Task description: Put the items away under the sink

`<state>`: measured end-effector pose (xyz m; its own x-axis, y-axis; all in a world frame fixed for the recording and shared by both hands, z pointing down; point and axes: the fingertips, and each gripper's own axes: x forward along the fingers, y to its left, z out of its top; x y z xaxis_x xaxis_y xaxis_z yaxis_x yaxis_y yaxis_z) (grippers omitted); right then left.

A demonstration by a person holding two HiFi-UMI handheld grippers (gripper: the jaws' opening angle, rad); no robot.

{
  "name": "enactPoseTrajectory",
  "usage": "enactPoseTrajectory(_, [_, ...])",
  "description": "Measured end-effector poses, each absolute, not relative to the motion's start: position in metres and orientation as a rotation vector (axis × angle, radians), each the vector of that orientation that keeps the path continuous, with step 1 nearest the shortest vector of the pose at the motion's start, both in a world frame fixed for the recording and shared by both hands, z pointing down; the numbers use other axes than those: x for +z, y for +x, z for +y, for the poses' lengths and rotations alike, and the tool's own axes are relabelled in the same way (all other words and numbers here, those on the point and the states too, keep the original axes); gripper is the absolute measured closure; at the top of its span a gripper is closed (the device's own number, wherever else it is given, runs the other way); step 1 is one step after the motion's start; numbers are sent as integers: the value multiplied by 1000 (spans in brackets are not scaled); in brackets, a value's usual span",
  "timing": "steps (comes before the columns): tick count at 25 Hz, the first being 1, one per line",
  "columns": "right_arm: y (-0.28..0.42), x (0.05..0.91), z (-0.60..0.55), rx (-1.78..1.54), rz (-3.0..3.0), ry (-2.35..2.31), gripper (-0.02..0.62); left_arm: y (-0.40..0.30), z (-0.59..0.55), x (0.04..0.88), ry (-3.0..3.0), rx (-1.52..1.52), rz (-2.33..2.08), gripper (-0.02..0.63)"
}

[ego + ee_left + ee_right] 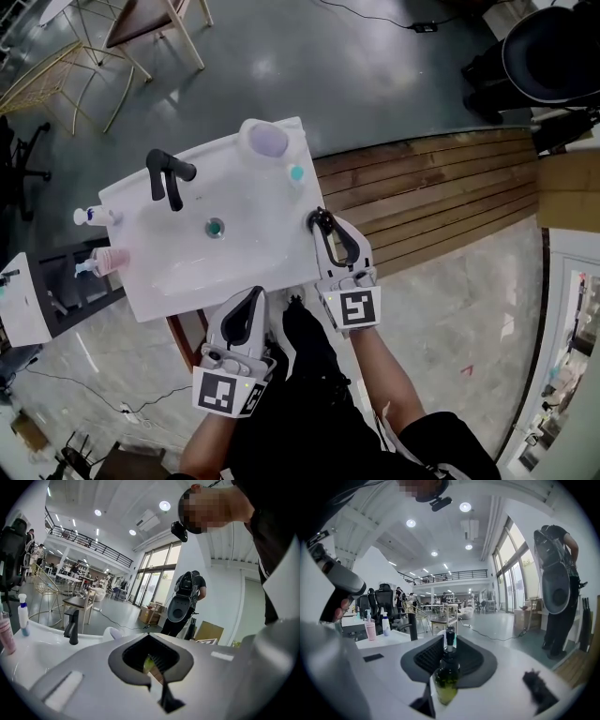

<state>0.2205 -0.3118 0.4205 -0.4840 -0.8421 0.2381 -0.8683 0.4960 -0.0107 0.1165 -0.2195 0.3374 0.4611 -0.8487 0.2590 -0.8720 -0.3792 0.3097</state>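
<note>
Currently a small green bottle (446,679) is clasped upright between the jaws of the right hand-held gripper (322,225), just beside the right edge of the white sink (187,281). The left hand-held gripper (254,296) is held at the sink's front edge with its jaws narrow, almost together. A greenish sliver shows in the gap, but what it is cannot be told. The step in hand is judged to be the carrying of the bottle down to the space under the sink, which is hidden from above. The bottle should be held upright and gripped firmly, since a smooth bottle would likely slip in a loose hold. The sink's rim should be cleared before the bottle is lowered. A pink bottle (108,260) and a white bottle (94,216) at the sink's left edge are yet to be fetched.
</note>
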Motion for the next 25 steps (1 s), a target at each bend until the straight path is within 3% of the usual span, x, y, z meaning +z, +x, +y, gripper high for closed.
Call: enactPoseTrajectory(25, [221, 413, -309, 127, -2643, 1479, 546, 111, -210, 344, 2277, 94, -1472, 599])
